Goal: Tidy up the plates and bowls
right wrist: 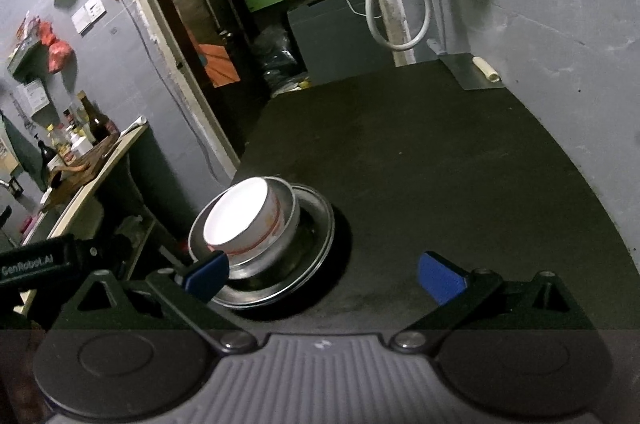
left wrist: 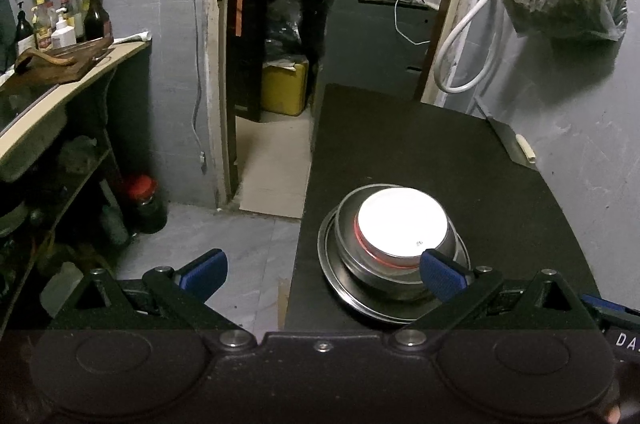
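Apparently the stacking is done: both the left gripper (left wrist: 322, 270) and right gripper (right wrist: 322, 276) hang spread wide, grasping nothing. Beyond, near the black table's (right wrist: 460, 164) left edge, a white ceramic bowl (left wrist: 402, 220) nests in a steel bowl (left wrist: 456, 244) on a round steel plate (left wrist: 360, 300).

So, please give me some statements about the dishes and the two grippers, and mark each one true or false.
1. The white bowl sits inside the steel bowl. True.
2. The steel plate is at the bottom of the stack. True.
3. The left gripper is shut on the white bowl. False: it is open, holding nothing.
4. The right gripper is open. True.
5. The stack stands on the floor. False: it stands on the black table.
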`<action>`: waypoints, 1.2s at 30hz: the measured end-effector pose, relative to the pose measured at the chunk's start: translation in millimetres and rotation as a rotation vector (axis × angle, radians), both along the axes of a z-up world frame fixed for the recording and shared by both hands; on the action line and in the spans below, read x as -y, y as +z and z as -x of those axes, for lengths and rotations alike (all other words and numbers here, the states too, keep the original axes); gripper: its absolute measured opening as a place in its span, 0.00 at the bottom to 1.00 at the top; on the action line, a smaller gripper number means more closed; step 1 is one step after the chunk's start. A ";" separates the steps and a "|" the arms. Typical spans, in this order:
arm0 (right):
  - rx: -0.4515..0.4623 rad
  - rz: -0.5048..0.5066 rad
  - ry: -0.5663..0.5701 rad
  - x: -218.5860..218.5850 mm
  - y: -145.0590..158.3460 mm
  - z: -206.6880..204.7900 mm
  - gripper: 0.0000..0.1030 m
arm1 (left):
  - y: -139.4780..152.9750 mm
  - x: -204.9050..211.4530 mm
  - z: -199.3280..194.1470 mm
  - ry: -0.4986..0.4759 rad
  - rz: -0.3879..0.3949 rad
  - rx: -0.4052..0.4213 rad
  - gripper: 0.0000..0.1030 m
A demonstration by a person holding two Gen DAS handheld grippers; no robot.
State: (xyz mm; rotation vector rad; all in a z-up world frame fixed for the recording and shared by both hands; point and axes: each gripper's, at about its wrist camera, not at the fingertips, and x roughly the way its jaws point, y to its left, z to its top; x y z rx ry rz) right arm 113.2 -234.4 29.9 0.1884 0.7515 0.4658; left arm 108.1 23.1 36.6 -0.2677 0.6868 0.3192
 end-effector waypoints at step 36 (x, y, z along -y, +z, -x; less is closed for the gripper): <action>0.099 0.158 -0.216 -93.2 13.3 82.5 1.00 | -29.0 -101.0 37.0 -0.232 0.018 0.068 0.99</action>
